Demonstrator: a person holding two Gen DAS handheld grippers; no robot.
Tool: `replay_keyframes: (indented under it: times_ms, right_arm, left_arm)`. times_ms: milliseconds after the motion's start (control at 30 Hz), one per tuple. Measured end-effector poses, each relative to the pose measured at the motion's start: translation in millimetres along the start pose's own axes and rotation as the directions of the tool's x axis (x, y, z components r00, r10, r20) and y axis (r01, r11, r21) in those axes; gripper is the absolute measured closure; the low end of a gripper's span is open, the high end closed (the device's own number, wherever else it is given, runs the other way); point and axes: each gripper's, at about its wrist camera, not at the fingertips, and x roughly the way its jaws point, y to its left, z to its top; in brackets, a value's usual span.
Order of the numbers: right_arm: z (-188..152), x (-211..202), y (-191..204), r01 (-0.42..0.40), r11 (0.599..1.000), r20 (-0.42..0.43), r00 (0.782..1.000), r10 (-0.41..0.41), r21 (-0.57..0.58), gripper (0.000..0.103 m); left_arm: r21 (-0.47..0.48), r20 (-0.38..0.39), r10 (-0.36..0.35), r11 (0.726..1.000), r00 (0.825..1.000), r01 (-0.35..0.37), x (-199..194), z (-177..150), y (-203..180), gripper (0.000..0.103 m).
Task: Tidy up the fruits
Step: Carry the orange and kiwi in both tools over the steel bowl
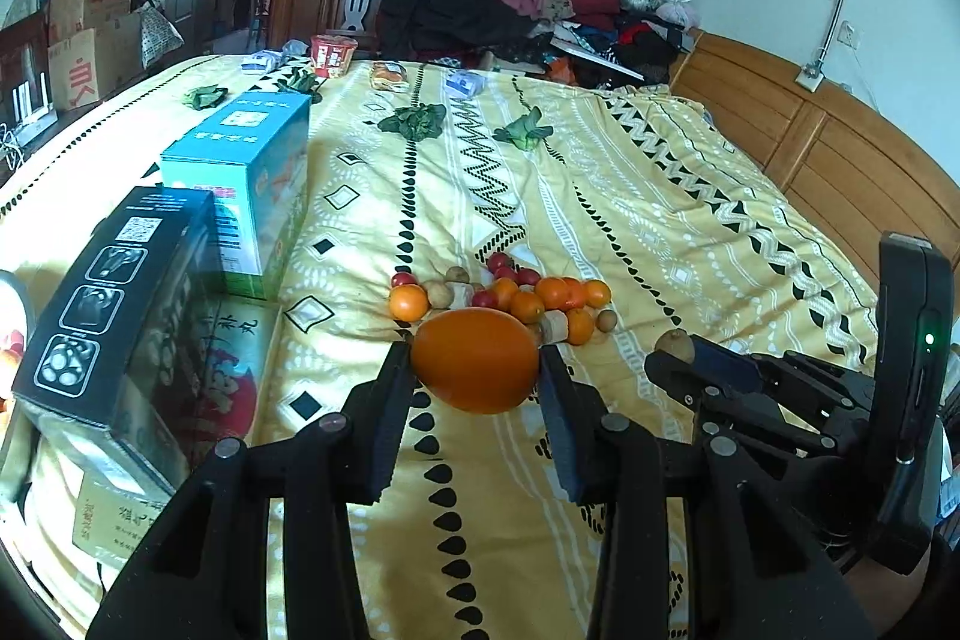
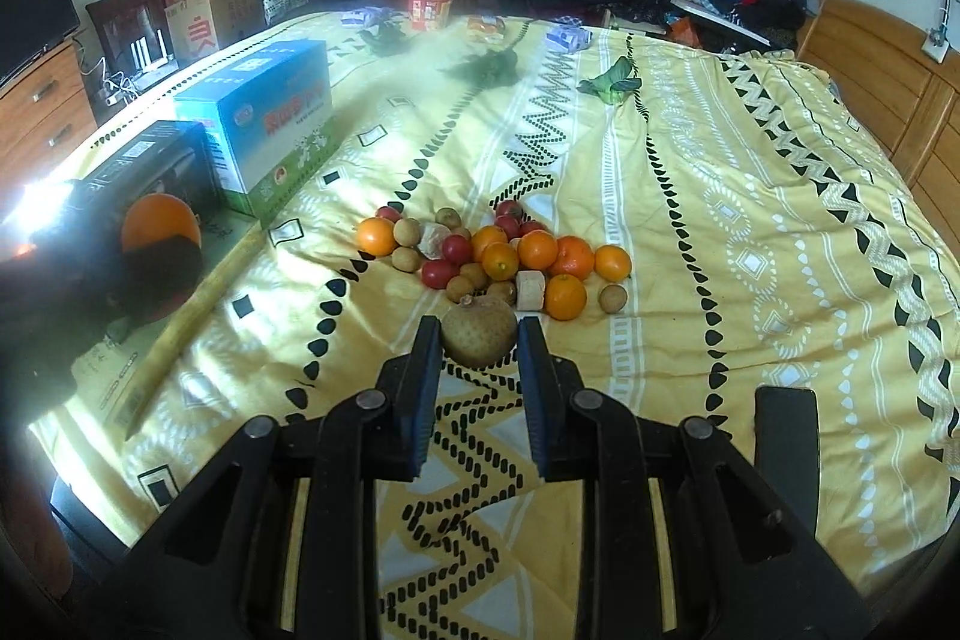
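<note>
Orange, smooth and firm, the mandarin (image 1: 474, 359) sits gripped across its middle by the left gripper (image 1: 477, 370) — likely slippery — while the right gripper (image 2: 480, 340) pinches a light, thin-shelled brown longan (image 2: 479, 337) between its jaws.

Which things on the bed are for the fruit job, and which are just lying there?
For the job:
round orange fruit in the left gripper
brown round fruit in the right gripper
mixed fruit pile

Just lying about:
blue cardboard box
black box
green leafy vegetables
red cup

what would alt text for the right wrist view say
The right gripper is shut on a brown longan above a yellow patterned bedspread, with a fruit pile just beyond.
</note>
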Motion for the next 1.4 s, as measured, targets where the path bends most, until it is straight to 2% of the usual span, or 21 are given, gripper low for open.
replay_keyframes:
  times_ms: [133, 367, 667, 833, 1100, 1267, 1400]
  right_arm:
    - [-0.8, -8.0, 5.0, -0.059, 0.998, -0.014, 0.998, 0.059, 0.026, 0.077]
    - [-0.8, -15.6, 17.8, -0.187, 0.978, -0.037, 0.981, 0.191, 0.097, 0.077]
    - [25.1, -29.6, 71.1, -0.264, 0.964, -0.016, 0.964, 0.264, 0.022, 0.077]
    - [46.0, -34.2, 112.7, -0.308, 0.95, 0.0, 0.951, 0.308, -0.055, 0.077]
    - [75.7, -37.6, 194.2, -0.378, 0.905, -0.005, 0.923, 0.384, -0.193, 0.077]
    - [89.1, -31.8, 245.8, -0.415, 0.867, -0.021, 0.904, 0.427, -0.277, 0.077]
    - [95.4, -19.2, 277.6, -0.458, 0.835, -0.069, 0.885, 0.46, -0.306, 0.077]
  left_arm:
    - [-0.024, 0.014, 0.014, 1.0, 1.0, -0.014, -11.8, -0.5, 11.4, 0.06]
    - [-0.077, 0.055, 0.04, 0.996, 0.998, -0.036, -37.6, -0.3, 37.4, 0.06]
    - [-0.178, 0.109, 0.137, 0.977, 0.985, -0.116, -76.6, -1.9, 94.2, 0.061]
    - [-0.234, 0.15, 0.226, 0.954, 0.962, -0.188, -105.6, -2.6, 137.2, 0.061]
    - [-0.364, 0.173, 0.376, 0.883, 0.91, -0.295, -148.0, -2.5, 220.3, 0.061]
    - [-0.423, 0.161, 0.446, 0.837, 0.88, -0.347, -167.1, -4.3, 264.5, 0.061]
    - [-0.44, 0.127, 0.483, 0.81, 0.866, -0.387, -175.5, -4.7, 291.8, 0.061]
